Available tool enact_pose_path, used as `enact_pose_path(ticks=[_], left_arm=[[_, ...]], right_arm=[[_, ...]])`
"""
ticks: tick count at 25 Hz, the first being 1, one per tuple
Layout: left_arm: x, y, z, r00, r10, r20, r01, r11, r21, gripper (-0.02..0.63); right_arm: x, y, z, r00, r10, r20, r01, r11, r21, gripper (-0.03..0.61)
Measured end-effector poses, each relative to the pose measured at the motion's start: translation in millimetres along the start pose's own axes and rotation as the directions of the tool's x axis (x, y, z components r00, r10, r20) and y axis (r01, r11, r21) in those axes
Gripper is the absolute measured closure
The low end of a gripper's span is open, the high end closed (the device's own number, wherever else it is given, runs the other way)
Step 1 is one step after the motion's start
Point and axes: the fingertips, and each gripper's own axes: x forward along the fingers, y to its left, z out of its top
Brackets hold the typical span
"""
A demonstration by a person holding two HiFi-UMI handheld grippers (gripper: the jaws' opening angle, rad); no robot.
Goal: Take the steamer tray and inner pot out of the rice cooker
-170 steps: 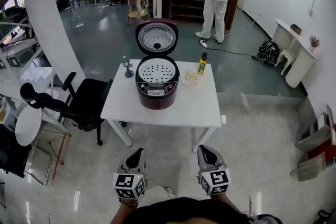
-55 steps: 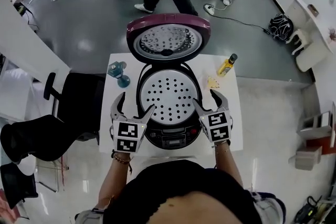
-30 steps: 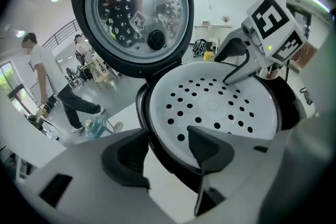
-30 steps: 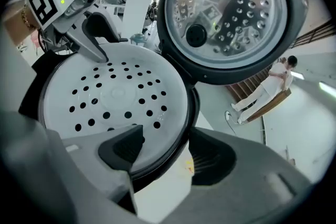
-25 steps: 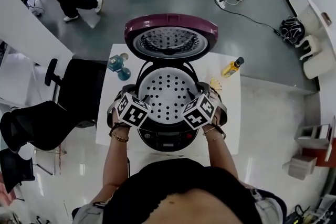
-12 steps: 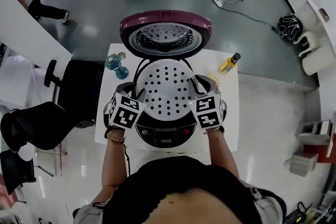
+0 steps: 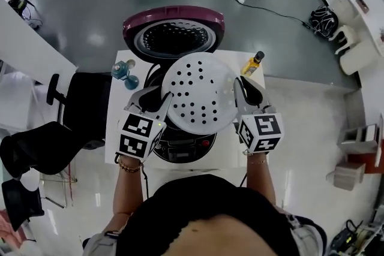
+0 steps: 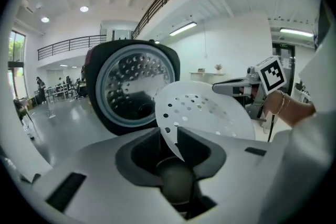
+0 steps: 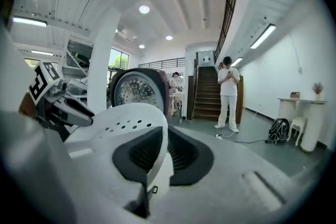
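The white perforated steamer tray hangs tilted above the dark red rice cooker, whose lid stands open behind it. My left gripper pinches the tray's left rim and my right gripper its right rim. Both pairs of jaws are still closing on the rim. In the left gripper view the tray runs out from between the jaws, with the lid behind. In the right gripper view the tray's edge sits clamped between the pads. The tray hides the inner pot.
The cooker stands on a small white table. A yellow bottle is at the table's back right and a blue object at its back left. A black office chair stands to the left. A person in white stands by the stairs.
Both grippers have closed on the tray's rim and risen with it. The tray has come up out of the cooker and now tilts above it.
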Motion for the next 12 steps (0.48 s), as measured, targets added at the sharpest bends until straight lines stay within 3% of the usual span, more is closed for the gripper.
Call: enact_pose_path(ticks=[5,9,12], left_arm=[[9.4,-59.9,29.9,0.988,-0.136,0.073,0.135,0.991,0.025,0.522],[20.6,-116.0,33.0,0.97,-0.236,0.061,0.229,0.967,0.112,0.523],[29.8,-165.8,35.8,0.943,-0.329,0.06,0.32,0.94,0.115,0.527]], right_arm=[[-54.3,-48.4,4.4,0.996,-0.074,0.045,0.071,0.995,0.068,0.545],[-102.9,-82.4,-16.6,0.99,-0.137,0.044,0.131,0.983,0.132,0.546],[-143.8,-111.7,-39.0,0.978,-0.21,0.005,0.207,0.967,0.149,0.546]])
